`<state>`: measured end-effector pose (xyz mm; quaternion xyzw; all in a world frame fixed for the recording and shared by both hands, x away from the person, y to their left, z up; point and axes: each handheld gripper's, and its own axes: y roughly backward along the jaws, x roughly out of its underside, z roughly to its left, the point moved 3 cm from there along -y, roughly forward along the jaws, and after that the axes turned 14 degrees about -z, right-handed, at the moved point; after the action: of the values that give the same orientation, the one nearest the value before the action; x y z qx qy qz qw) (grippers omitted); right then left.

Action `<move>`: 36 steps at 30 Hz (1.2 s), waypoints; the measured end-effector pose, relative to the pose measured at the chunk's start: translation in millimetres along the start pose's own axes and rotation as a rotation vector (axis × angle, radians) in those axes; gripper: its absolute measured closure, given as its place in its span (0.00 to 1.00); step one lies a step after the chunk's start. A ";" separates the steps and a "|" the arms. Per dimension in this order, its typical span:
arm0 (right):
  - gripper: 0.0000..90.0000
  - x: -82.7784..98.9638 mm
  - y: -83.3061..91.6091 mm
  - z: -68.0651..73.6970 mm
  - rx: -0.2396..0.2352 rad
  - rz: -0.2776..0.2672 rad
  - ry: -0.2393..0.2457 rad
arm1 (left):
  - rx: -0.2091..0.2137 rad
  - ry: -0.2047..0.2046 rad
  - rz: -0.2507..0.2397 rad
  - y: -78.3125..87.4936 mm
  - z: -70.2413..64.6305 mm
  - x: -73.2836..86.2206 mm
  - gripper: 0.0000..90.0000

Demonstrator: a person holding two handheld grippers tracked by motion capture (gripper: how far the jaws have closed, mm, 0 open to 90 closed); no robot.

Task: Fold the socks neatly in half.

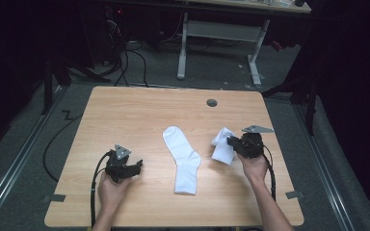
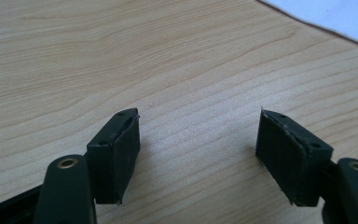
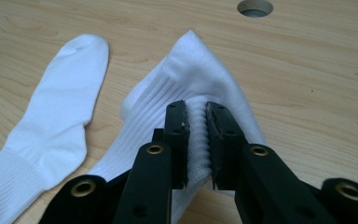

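Two white socks are on the wooden table (image 1: 139,106). One sock (image 1: 183,159) (image 3: 51,126) lies flat in the middle, toe toward the far side. The second sock (image 1: 222,147) (image 3: 200,79) is bunched at the right, and my right gripper (image 1: 233,142) (image 3: 197,140) is shut on a pinched fold of its ribbed cloth, lifting it a little off the table. At the left my left gripper (image 1: 137,166) (image 2: 198,151) stands open low over bare wood, nothing between its pads (image 2: 121,158). A corner of the flat sock (image 2: 335,16) shows at the upper right of the left gripper view.
A round cable hole (image 1: 212,102) (image 3: 255,7) sits near the table's far edge. Behind the table stand a white desk frame (image 1: 221,38) and cables on the grey floor (image 1: 125,62). Tape marks (image 1: 294,195) lie near the front corners.
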<state>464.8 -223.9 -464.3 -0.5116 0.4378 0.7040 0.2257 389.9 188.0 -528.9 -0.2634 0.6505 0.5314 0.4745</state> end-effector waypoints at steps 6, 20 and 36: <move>0.88 -7.0 5.2 1.6 -0.011 -0.018 0.001 | 0.000 0.000 0.000 0.0 0.0 0.0 0.34; 0.88 -20.2 10.9 13.5 -0.060 -0.053 0.000 | 0.000 0.002 -0.001 -0.1 0.2 -0.1 0.35; 0.88 -27.3 -10.5 53.3 -0.175 -0.049 0.031 | 0.000 0.006 -0.002 -0.2 0.5 -0.1 0.35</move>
<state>455.2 -169.8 -438.3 -0.5506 0.3654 0.7260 0.1904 390.3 188.4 -528.9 -0.2656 0.6516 0.5300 0.4733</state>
